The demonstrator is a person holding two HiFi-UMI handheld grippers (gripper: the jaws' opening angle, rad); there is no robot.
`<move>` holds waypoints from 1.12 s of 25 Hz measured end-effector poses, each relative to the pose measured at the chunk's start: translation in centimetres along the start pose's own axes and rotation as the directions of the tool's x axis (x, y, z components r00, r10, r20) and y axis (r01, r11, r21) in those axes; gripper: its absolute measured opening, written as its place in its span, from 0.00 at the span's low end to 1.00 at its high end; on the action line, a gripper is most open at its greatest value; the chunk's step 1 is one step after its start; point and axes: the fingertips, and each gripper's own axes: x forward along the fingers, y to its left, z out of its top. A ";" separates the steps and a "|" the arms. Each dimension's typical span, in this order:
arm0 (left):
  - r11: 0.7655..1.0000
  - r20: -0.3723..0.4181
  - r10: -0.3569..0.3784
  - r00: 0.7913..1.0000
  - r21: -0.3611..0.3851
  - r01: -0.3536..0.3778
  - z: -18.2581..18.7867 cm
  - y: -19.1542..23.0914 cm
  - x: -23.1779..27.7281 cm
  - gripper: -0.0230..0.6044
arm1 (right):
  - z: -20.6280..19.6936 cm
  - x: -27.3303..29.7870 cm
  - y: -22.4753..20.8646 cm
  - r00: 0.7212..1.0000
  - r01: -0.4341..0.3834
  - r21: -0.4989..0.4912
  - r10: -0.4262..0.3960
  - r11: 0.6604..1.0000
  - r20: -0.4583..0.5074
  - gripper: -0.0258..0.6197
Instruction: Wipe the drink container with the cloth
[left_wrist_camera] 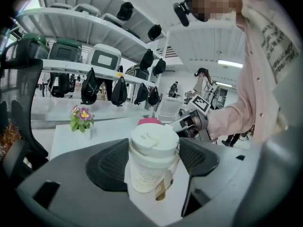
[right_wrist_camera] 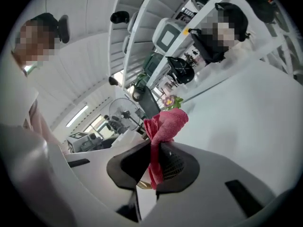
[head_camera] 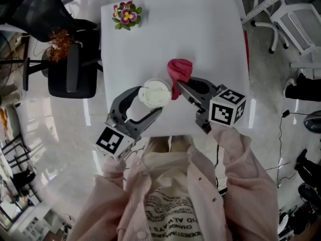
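Cup (head_camera: 155, 93) (left_wrist_camera: 154, 157), position? (Chief)

Upright near the table's (head_camera: 200, 34) near edge, lid on. The left gripper (head_camera: 147, 103) (left_wrist_camera: 154, 163) is clenched on it, one pad on each side of the body. Whether the base rests on the table cannot be told. (Inspector)

Right gripper (head_camera: 178, 88) (right_wrist_camera: 154, 162)? (Chief)

Closed on the red cloth (head_camera: 179, 72) (right_wrist_camera: 163, 126). The cloth is pinched low between the jaws and bunches out beyond their tips. It sits just right of the cup; contact cannot be confirmed. (Inspector)

Farther out? (Chief)

A flower pot (head_camera: 127, 15) (left_wrist_camera: 83, 118) stands at the table's far left corner, well apart from the cup. A black chair (head_camera: 70, 69) stands left of the table. (Inspector)
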 end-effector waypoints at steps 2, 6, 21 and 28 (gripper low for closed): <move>1.000 0.002 -0.001 1.000 -0.004 0.001 0.0 0.0 0.0 0.57 | 1.3 0.4 0.6 0.998 -0.051 -0.046 0.049 0.998 -0.047 0.10; 1.000 0.002 -0.002 1.000 -0.005 0.002 -0.1 0.0 0.1 0.57 | 3.0 1.5 1.3 0.981 -0.148 -0.097 0.133 0.984 -0.140 0.10; 1.000 -0.001 -0.002 1.000 -0.012 0.002 0.2 0.0 0.2 0.57 | 2.2 4.8 3.2 0.819 -0.395 -0.051 0.326 0.917 -0.472 0.10; 1.000 -0.003 0.000 1.000 -0.012 0.000 0.1 0.0 0.2 0.57 | 1.3 5.4 2.8 0.753 -0.416 0.067 0.385 0.907 -0.535 0.10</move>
